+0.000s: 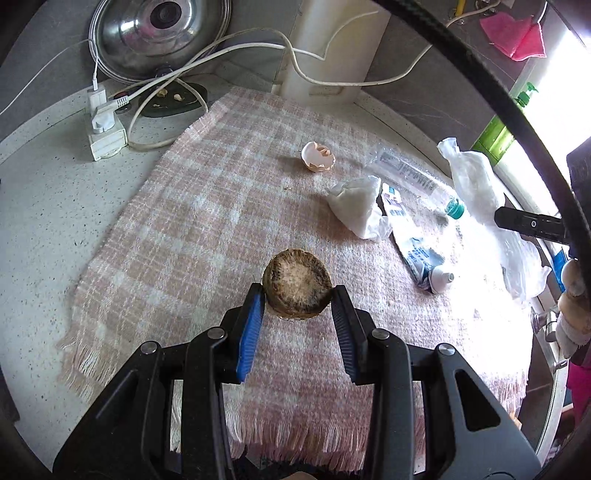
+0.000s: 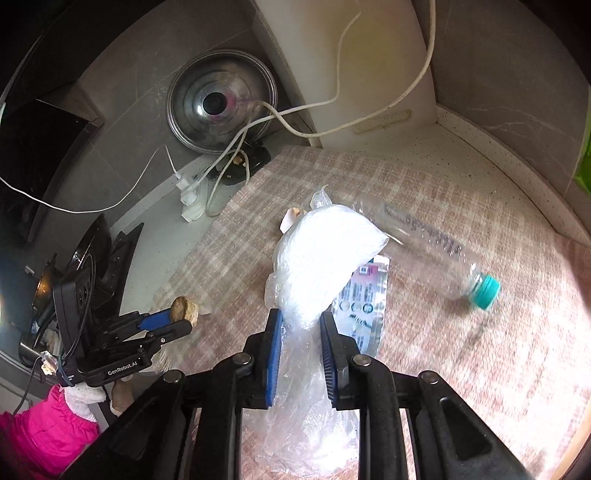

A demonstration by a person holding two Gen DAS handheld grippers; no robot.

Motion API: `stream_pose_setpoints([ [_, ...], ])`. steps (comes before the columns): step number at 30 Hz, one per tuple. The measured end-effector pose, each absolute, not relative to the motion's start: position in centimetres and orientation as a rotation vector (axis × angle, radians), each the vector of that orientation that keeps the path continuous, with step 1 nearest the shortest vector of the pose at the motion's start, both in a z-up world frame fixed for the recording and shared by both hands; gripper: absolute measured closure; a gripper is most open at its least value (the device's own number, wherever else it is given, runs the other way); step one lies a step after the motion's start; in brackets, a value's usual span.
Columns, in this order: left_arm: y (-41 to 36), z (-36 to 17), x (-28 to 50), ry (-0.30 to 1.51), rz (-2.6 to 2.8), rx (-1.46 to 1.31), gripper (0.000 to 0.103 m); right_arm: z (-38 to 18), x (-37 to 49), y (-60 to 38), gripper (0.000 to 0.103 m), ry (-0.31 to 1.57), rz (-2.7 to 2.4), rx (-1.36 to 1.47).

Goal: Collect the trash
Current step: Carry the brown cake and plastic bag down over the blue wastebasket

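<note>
Brown and rough, the coconut shell piece (image 1: pixel 297 283) sits pinched by its sides in our left tool (image 1: pixel 298 295) above the cloth. It looks light and stiff. Our right tool (image 2: pixel 301 319) squeezes the soft, slippery plastic bag (image 2: pixel 321 254) at its neck.

Home kitchen. Speckled stone desk (image 1: pixel 40 206) set into a corner of grey tiled wall. Steel pot lid (image 1: pixel 160 35) leans against that wall, far ahead and left of the left jaws; white power strip (image 1: pixel 105 133) with plugs and trailing cables lies below it. Pink-and-white checked cloth (image 1: pixel 207 206) spread over the desk under the jaws. Green pump bottle (image 1: pixel 496 129) by the bright window, far right. Dark stove (image 2: pixel 110 258) left of the right jaws.
</note>
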State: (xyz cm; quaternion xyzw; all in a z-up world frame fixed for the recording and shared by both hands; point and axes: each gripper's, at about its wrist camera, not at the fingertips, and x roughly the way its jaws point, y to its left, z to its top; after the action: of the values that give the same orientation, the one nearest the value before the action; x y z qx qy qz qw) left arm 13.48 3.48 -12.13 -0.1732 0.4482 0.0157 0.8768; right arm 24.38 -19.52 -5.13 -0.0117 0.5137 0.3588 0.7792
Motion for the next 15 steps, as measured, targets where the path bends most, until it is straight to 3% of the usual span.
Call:
stream_pose_setpoints([
  [15, 2.7, -10.4, 5.9, 0.908, -0.033, -0.301, 0.065, -5.7, 14.6, -22.1, 0.084, 1.126, 0.701, 0.090],
])
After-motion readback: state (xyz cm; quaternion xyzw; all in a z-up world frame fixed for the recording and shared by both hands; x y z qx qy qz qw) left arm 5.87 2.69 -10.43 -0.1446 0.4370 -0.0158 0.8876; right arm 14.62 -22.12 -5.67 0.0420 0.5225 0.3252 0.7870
